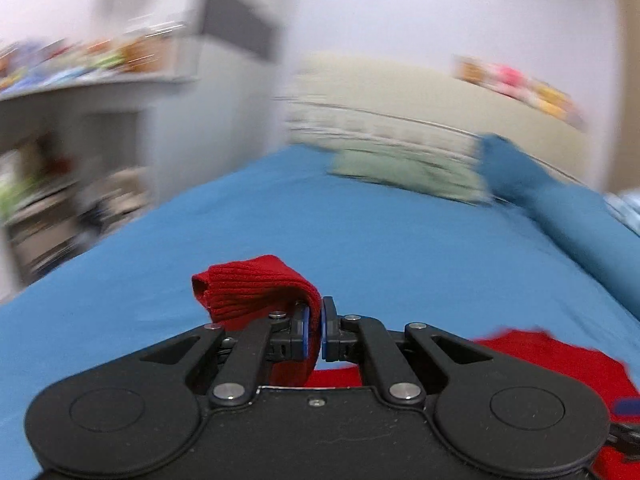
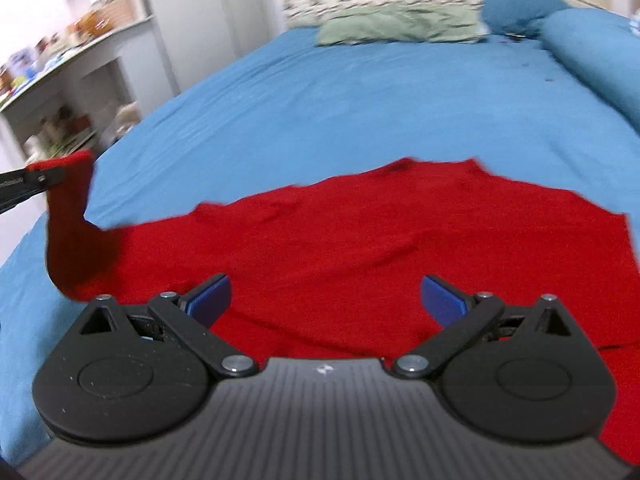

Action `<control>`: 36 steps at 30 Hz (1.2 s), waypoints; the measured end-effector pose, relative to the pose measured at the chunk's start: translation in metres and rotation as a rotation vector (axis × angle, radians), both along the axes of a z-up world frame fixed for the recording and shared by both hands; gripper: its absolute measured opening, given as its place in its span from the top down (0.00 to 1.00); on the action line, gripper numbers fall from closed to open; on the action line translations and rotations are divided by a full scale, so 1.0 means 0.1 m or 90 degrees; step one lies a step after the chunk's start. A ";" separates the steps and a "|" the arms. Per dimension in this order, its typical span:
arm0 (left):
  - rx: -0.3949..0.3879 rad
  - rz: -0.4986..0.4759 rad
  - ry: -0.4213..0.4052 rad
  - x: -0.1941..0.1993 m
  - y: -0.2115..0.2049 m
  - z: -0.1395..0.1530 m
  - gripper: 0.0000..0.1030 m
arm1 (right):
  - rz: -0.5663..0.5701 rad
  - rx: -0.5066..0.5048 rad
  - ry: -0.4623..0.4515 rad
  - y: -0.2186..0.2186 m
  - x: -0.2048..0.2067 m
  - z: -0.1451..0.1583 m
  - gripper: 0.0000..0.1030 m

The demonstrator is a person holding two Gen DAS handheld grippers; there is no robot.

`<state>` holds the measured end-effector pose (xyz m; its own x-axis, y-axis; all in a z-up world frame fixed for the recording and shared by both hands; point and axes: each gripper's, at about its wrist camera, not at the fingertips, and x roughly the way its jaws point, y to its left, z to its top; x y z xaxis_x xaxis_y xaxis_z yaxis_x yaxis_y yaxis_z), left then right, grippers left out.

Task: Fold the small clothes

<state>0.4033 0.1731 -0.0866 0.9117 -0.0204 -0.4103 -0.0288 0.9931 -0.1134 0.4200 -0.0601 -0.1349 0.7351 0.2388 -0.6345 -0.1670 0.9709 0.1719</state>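
Right wrist view shows the red garment (image 2: 360,248) spread on the blue bed (image 2: 320,92), with the right gripper (image 2: 325,298) hovering over it, jaws wide and empty. At the left edge the left gripper (image 1: 316,330) is clamped tight on a ribbed sleeve cuff (image 1: 248,284), lifted off the sheet. With only that thin edge pinched, the cuff could slip out, or a hard pull could drag the unpinned body askew.

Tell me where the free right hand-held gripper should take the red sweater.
Probably the far right corner of the red sweater, coming from the right edge with one pad under it. That corner lies flat on the blue bedsheet, mirroring the cuff pinched by the left hand-held gripper; the right hand-held gripper is open.
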 end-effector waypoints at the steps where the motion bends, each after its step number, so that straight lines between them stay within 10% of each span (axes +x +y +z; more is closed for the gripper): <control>1: 0.003 -0.036 0.003 0.05 -0.26 0.00 0.95 | -0.014 0.003 -0.004 -0.12 -0.01 0.03 0.00; 8: 0.018 -0.210 0.126 0.32 -1.82 -0.70 0.95 | -0.091 -0.015 -0.003 -0.81 -0.11 0.03 0.00; 15: 0.071 -0.202 0.178 0.29 -2.19 -1.20 0.93 | -0.096 -0.035 0.031 -1.19 -0.20 -0.21 0.00; 16: 0.072 -0.205 0.176 0.28 -2.18 -1.18 0.91 | -0.093 -0.038 0.029 -1.20 -0.21 -0.23 0.00; 20: 0.048 -0.220 0.160 0.15 -1.95 -1.00 0.31 | -0.083 -0.035 0.009 -1.20 -0.21 -0.22 0.00; 27: 0.056 -0.155 0.117 -0.28 -1.17 -0.76 0.12 | -0.029 -0.068 -0.022 -0.88 -0.13 -0.15 0.00; 36: 0.012 -0.084 0.141 -0.17 -0.72 -0.80 0.11 | 0.106 -0.247 -0.046 0.16 0.31 -0.52 0.06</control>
